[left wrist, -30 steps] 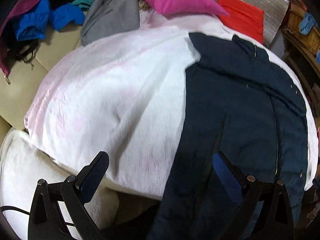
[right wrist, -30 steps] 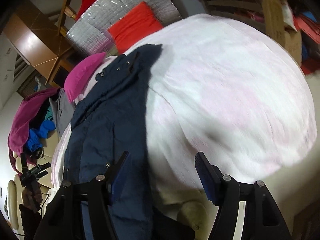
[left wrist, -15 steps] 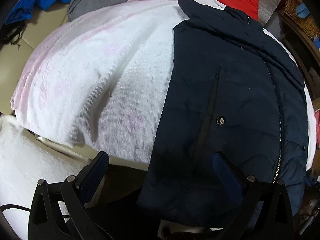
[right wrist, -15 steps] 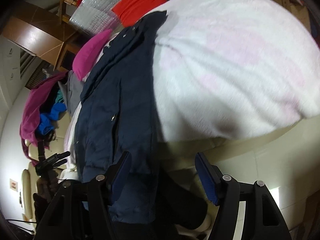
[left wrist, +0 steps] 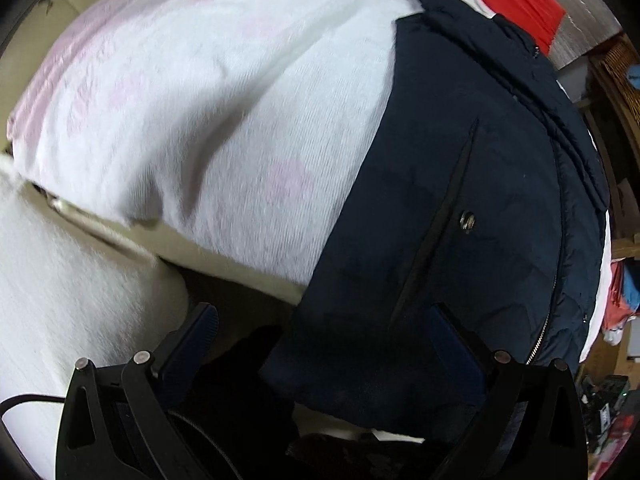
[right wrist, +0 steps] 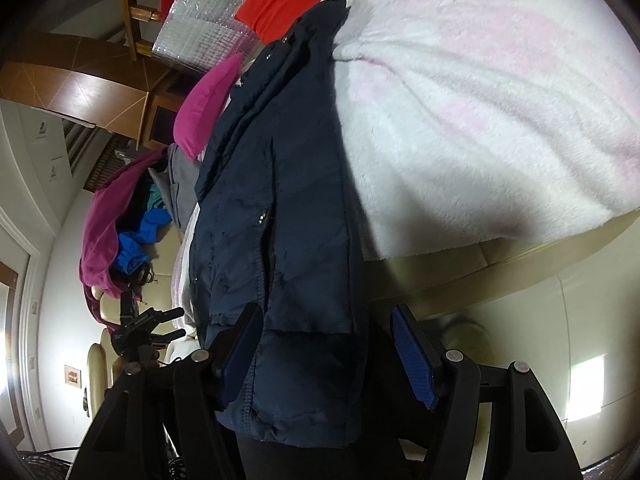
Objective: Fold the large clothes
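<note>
Navy jacket (left wrist: 472, 208) lies flat on white-pink blanket (left wrist: 208, 120), hem hanging over the near edge. Left gripper (left wrist: 324, 344) and right gripper (right wrist: 328, 344) both wide open, straddling hem, gripping nothing.

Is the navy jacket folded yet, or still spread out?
Spread out: the navy jacket lies lengthwise on the white blanket, hem hanging over the edge.

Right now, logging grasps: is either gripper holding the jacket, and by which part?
Nothing is held. Left gripper and right gripper both stand open around the navy jacket's bottom hem.
</note>
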`<state>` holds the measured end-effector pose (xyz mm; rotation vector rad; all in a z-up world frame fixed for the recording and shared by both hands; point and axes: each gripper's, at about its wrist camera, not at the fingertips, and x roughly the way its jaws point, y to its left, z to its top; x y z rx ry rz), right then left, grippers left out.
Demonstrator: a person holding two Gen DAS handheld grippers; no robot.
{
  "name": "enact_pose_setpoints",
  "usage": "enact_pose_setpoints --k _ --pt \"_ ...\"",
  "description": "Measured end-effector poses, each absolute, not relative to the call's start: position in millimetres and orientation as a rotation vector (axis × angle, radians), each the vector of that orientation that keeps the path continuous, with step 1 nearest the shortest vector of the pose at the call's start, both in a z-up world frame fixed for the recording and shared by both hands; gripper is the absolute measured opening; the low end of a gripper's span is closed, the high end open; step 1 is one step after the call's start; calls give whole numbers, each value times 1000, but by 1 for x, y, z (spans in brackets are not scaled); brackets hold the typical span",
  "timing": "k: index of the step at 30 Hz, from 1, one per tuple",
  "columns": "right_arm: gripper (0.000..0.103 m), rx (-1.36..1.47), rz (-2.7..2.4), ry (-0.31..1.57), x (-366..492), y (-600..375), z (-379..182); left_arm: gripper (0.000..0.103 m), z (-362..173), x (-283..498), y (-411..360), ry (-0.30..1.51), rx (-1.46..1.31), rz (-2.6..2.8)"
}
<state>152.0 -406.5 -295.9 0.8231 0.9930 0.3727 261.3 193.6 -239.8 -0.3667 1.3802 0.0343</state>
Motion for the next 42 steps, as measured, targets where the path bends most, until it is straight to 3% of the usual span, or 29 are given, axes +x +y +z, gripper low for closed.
enact_pose_setpoints --k 10,13,15,16,20,28,34,35,36,37,39,42 --pt "70 838 415 991 154 -400 -295 102 -264 231 201 1428 -469 -21" --pt "70 839 419 993 154 -401 -296 87 -275 229 199 1454 -505 -59" --pt "70 842 419 993 153 -401 -297 71 -281 227 198 1469 -514 -72" --pt "70 844 418 994 152 -401 -298 70 -283 227 199 1473 -515 -76" --pt "70 861 422 1005 152 -407 -302 71 -291 223 204 1481 -573 -90" --pt "70 927 417 1018 150 -414 -314 84 -298 218 191 1499 -606 -107" --pt "65 933 462 1011 149 -405 -314 84 -300 219 171 1493 -571 -170" --pt "50 915 474 1007 149 -402 -312 77 -299 218 170 1488 -571 -181" --pt "41 877 475 1003 149 -399 -307 57 -298 217 169 1483 -574 -191" --pt "32 844 468 1000 149 -397 -304 47 -297 214 175 1486 -571 -192" --pt "24 803 487 968 147 -393 -294 28 -296 211 178 1484 -562 -174" --pt "24 785 488 944 147 -393 -285 26 -294 208 181 1474 -569 -175"
